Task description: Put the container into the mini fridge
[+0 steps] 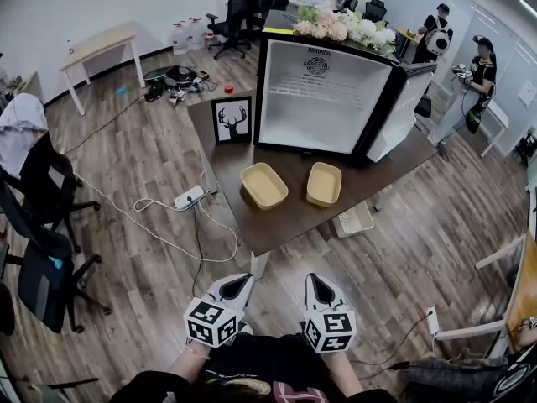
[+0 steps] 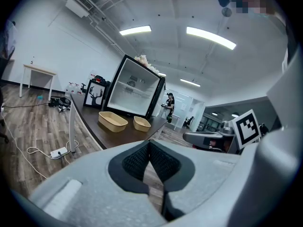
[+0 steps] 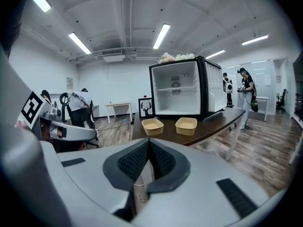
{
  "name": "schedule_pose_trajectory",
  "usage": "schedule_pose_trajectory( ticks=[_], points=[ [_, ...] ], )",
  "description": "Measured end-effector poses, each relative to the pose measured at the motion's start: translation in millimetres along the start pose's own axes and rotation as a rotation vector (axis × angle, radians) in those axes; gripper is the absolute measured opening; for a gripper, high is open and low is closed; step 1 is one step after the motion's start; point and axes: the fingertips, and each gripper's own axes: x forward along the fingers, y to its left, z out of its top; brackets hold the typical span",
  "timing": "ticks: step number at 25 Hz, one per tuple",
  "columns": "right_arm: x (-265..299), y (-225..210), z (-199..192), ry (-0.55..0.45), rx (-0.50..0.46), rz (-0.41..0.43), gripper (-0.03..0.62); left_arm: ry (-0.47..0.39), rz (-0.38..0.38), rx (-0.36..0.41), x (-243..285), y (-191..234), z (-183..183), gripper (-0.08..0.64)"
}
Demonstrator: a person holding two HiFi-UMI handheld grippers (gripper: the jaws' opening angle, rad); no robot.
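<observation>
A mini fridge (image 1: 323, 95) stands on the dark wooden table (image 1: 277, 221) with its door swung open to the right and its white inside bare. Two shallow tan containers sit side by side in front of it, one on the left (image 1: 263, 185) and one on the right (image 1: 324, 183). Both grippers hang low near my body, well short of the table's near edge. My left gripper (image 1: 237, 285) is shut with nothing in it, and my right gripper (image 1: 317, 288) is the same. Both gripper views face the containers (image 2: 112, 121) (image 3: 186, 125) and the fridge (image 3: 182, 94) from a distance.
A framed deer picture (image 1: 232, 120) leans left of the fridge, and flowers (image 1: 344, 28) lie on top of it. A power strip (image 1: 189, 197) with cables lies on the floor left of the table. Office chairs (image 1: 42, 225) stand at the left. A white basket (image 1: 354, 219) sits under the table. People (image 1: 480, 78) stand at the back right.
</observation>
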Motion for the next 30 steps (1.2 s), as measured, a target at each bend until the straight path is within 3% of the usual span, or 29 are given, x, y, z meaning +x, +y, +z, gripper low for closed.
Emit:
schedule_pose_trajectory(
  ticks=[18, 30],
  points=[
    [52.3, -11.2, 33.8, -0.036, -0.023, -0.036, 0.008, 0.011, 0.010, -0.020, 16.6, 41.3, 10.4, 0.009],
    [130.8, -38.8, 45.9, 0.027, -0.072, 0.121, 0.032, -0.012, 0.111, -0.065, 76.9, 71.9, 32.5, 0.009]
  ],
)
